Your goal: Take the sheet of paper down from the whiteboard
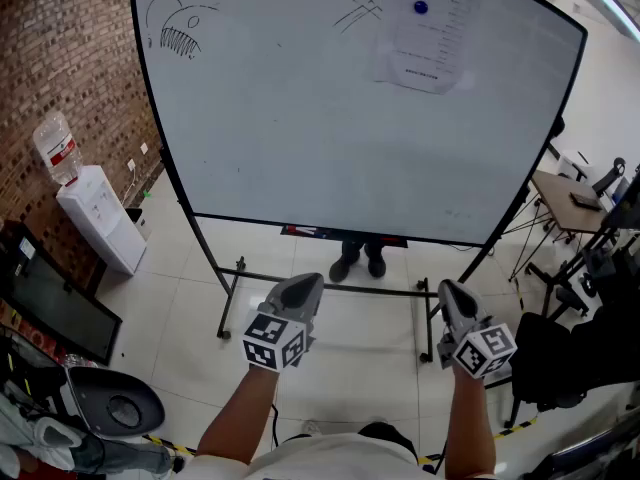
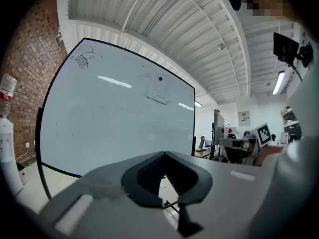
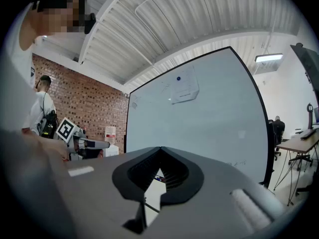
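Observation:
A white sheet of paper (image 1: 425, 46) hangs near the top right of the whiteboard (image 1: 300, 128), pinned by a blue magnet (image 1: 420, 7). The left gripper view shows the paper (image 2: 159, 91) small and far off, and so does the right gripper view, where the paper (image 3: 184, 91) sits high on the board. My left gripper (image 1: 301, 290) and right gripper (image 1: 453, 299) are held low in front of the board's stand, well short of it and far below the sheet. Both are shut with nothing between the jaws, tips meeting at the left gripper (image 2: 163, 153) and the right gripper (image 3: 160, 148).
The whiteboard stands on a wheeled frame (image 1: 330, 286); a person's feet (image 1: 360, 260) show behind it. A water dispenser (image 1: 95, 208) stands by the brick wall at left. Desks and chairs (image 1: 585, 218) crowd the right. Black marker drawings (image 1: 180, 30) sit at the board's top left.

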`<state>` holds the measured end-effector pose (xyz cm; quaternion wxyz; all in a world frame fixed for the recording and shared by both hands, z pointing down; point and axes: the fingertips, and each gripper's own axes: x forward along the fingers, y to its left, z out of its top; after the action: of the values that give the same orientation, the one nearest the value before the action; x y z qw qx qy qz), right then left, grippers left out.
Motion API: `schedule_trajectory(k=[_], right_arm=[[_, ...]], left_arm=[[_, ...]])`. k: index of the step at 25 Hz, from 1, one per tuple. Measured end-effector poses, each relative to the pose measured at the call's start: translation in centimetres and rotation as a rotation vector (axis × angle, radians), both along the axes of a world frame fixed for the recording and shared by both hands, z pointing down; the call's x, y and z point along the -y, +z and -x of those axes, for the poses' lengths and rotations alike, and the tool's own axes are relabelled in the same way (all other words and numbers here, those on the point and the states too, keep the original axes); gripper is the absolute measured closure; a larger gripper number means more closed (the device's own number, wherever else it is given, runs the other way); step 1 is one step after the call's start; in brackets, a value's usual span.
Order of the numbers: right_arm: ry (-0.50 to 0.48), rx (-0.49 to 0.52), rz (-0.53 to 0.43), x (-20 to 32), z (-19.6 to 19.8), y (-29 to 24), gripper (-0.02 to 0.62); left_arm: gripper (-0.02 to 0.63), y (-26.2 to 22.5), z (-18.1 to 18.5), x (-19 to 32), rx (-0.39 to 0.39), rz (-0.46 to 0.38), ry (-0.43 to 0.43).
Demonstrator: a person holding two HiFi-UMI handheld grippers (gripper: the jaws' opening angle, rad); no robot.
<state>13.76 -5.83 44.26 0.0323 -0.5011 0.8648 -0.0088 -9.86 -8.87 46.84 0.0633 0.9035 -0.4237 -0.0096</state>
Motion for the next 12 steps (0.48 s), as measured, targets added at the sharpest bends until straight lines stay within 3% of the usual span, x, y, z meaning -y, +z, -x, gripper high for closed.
schedule_trajectory(k=[5,12], right_arm=[[0.002,-0.018,-0.027,1.4,0.5,-1.8,0.594],[0.014,0.003,-0.099,7.4,-2.5,-5.9,0.594]], left_arm=[[0.6,-2.2,1.0,2.3,-0.019,-0.033,-0.011],[0.6,-6.2,-1.6,8.2,-0.01,-0.079,-0.014]])
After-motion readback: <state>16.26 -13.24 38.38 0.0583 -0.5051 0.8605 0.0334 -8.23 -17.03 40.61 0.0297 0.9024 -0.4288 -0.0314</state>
